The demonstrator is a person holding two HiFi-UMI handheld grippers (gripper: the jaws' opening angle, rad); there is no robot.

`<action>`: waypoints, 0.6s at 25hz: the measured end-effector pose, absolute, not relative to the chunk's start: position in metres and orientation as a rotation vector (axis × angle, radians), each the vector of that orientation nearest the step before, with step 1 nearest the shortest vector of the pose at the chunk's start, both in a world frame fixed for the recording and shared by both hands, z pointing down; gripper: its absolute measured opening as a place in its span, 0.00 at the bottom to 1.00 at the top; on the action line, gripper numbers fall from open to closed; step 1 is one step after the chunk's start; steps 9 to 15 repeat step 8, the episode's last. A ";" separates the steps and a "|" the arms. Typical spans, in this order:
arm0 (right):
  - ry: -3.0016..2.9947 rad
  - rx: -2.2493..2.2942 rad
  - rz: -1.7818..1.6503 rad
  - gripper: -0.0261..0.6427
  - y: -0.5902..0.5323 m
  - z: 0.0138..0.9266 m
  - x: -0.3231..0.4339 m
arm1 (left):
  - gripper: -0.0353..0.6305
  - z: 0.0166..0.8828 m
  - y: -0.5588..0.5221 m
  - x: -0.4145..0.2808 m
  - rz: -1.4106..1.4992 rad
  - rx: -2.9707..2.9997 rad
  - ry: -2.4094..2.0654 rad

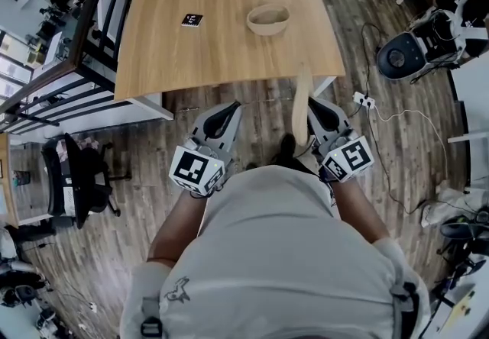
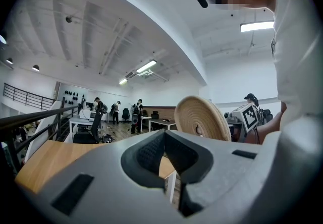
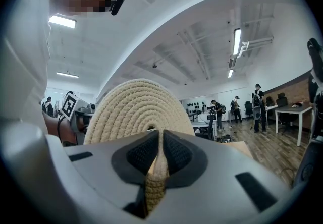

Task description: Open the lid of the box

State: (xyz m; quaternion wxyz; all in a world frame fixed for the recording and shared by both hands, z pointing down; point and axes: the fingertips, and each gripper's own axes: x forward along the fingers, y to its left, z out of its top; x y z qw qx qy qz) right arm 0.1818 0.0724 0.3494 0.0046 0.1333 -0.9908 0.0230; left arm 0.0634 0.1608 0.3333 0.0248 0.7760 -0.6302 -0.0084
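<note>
A round woven box [image 1: 268,19] stands lidless at the far middle of a wooden table [image 1: 214,55]. Its flat coiled-rope lid [image 1: 300,104] hangs on edge off the table's near side, clamped at its rim by my right gripper [image 1: 313,107]. In the right gripper view the lid [image 3: 136,107] rises between the shut jaws of the right gripper [image 3: 160,155]. My left gripper [image 1: 226,112] is held level beside it, shut and empty; in its own view the left gripper [image 2: 164,150] has its pads together, with the lid [image 2: 199,116] off to the right.
A small black-and-white marker tag [image 1: 192,20] lies on the table left of the box. A black office chair [image 1: 76,169] and a railing stand at the left. A power strip [image 1: 363,101] with cables and a round black device [image 1: 397,57] are on the floor at the right.
</note>
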 end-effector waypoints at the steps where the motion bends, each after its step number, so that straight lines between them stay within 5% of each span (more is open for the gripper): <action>1: -3.106 0.416 0.069 0.09 0.073 0.349 0.181 | 0.06 0.333 0.161 0.063 -0.030 2.397 -1.950; 15: -3.109 0.433 0.059 0.09 0.075 0.343 0.183 | 0.06 0.325 0.165 0.065 -0.031 2.419 -1.947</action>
